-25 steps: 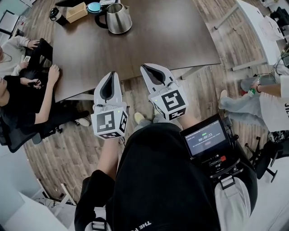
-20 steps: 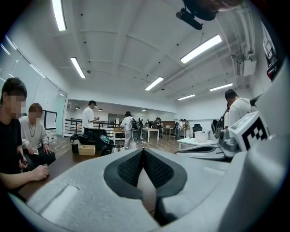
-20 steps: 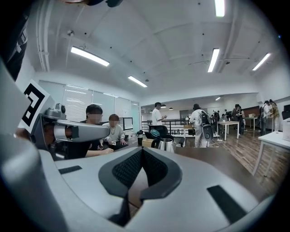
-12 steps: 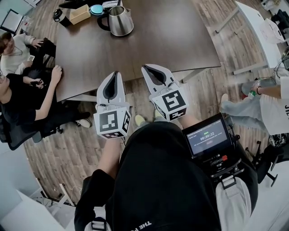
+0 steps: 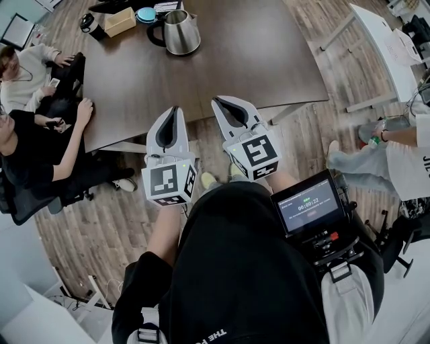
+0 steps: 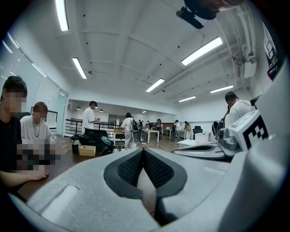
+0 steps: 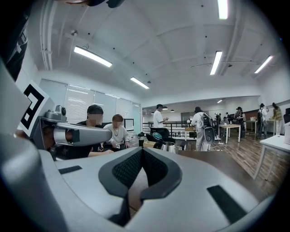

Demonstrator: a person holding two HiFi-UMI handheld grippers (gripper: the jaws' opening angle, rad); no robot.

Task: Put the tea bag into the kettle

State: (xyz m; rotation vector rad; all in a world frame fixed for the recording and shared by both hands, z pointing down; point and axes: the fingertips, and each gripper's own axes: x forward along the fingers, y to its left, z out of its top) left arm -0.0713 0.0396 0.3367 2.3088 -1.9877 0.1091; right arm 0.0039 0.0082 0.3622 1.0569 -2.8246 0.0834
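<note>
People (image 5: 30,127) sit at the far left, two of them, along the left edge of a dark brown table (image 5: 228,67). One rests a hand on the tabletop.

At the table's far end, from left to right, I see a black cup (image 5: 87,22), a cardboard box (image 5: 120,20), a round teal lid (image 5: 144,13) and the kettle (image 5: 181,31). The kettle is shiny steel with a black handle, standing upright just beside the lid. I cannot make out the tea bag in any view.

Nearer me, short of the table's near edge, the left gripper (image 5: 175,109) hangs over the wooden floor with its marker cube toward me. Its own view shows the two dark pads pressed together at the tips with nothing between them. Just beside it, the right gripper (image 5: 216,101) points the same way, toward the table. Its jaws are likewise closed tip to tip and empty. Both are well apart from the kettle.

Right of the grippers, a small screen (image 5: 309,205) is mounted at my waist. At the far right edge, a person's legs (image 5: 366,158) stretch across the floor.
</note>
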